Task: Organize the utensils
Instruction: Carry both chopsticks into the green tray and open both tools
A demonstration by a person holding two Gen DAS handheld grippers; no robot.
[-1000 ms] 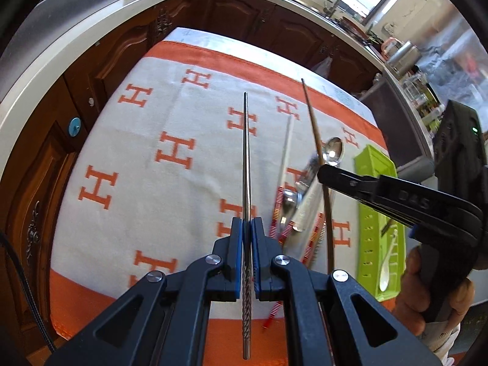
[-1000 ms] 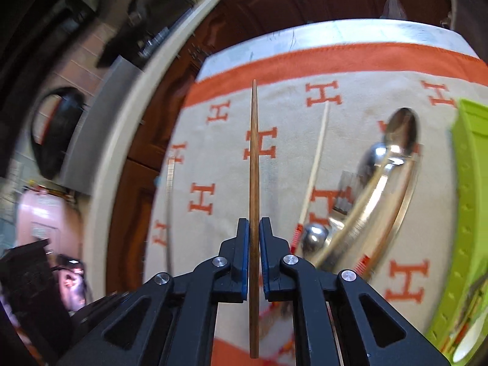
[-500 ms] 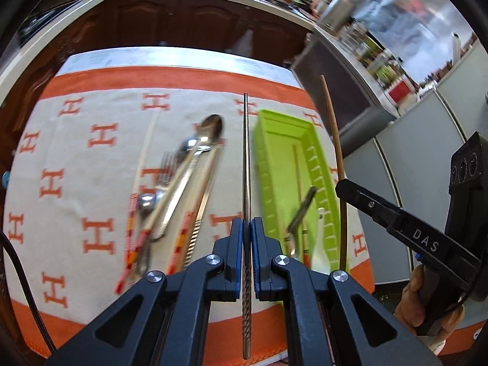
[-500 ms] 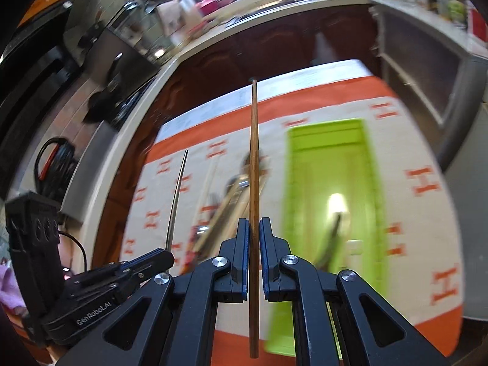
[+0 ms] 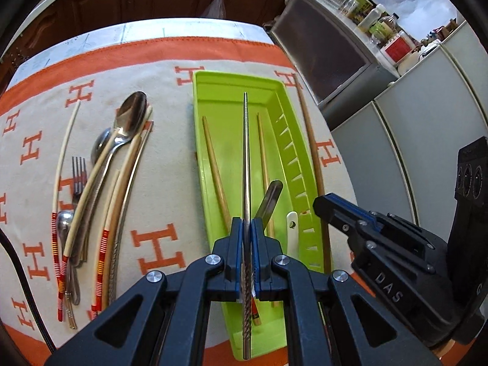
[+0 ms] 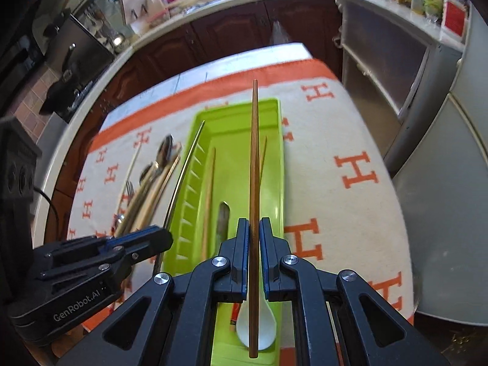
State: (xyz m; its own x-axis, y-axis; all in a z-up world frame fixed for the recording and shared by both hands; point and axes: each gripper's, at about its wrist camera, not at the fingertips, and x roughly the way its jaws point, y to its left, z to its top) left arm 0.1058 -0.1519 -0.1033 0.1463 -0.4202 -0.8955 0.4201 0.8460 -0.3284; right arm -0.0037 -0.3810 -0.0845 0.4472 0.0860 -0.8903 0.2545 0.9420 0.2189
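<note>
My left gripper [image 5: 247, 228] is shut on a metal chopstick [image 5: 245, 158] and holds it lengthwise above the green tray [image 5: 213, 79]. My right gripper [image 6: 253, 231] is shut on a brown wooden chopstick [image 6: 254, 158], also above the green tray [image 6: 274, 103]. The tray holds two wooden chopsticks [image 5: 213, 164], a metal utensil handle [image 5: 270, 198] and a white spoon [image 6: 244, 326]. The right gripper's body shows at the right of the left wrist view [image 5: 381, 244], beside the tray.
A pile of spoons [image 5: 128, 116], a fork [image 5: 78, 170] and striped chopsticks [image 5: 105, 244] lies on the orange-and-cream cloth [image 5: 158, 244] left of the tray. Dark cabinets and a countertop stand behind, a grey appliance to the right.
Both grippers have swung right from above the utensil pile to above the green tray, each still holding its chopstick. The views have dropped closer to the tray.
</note>
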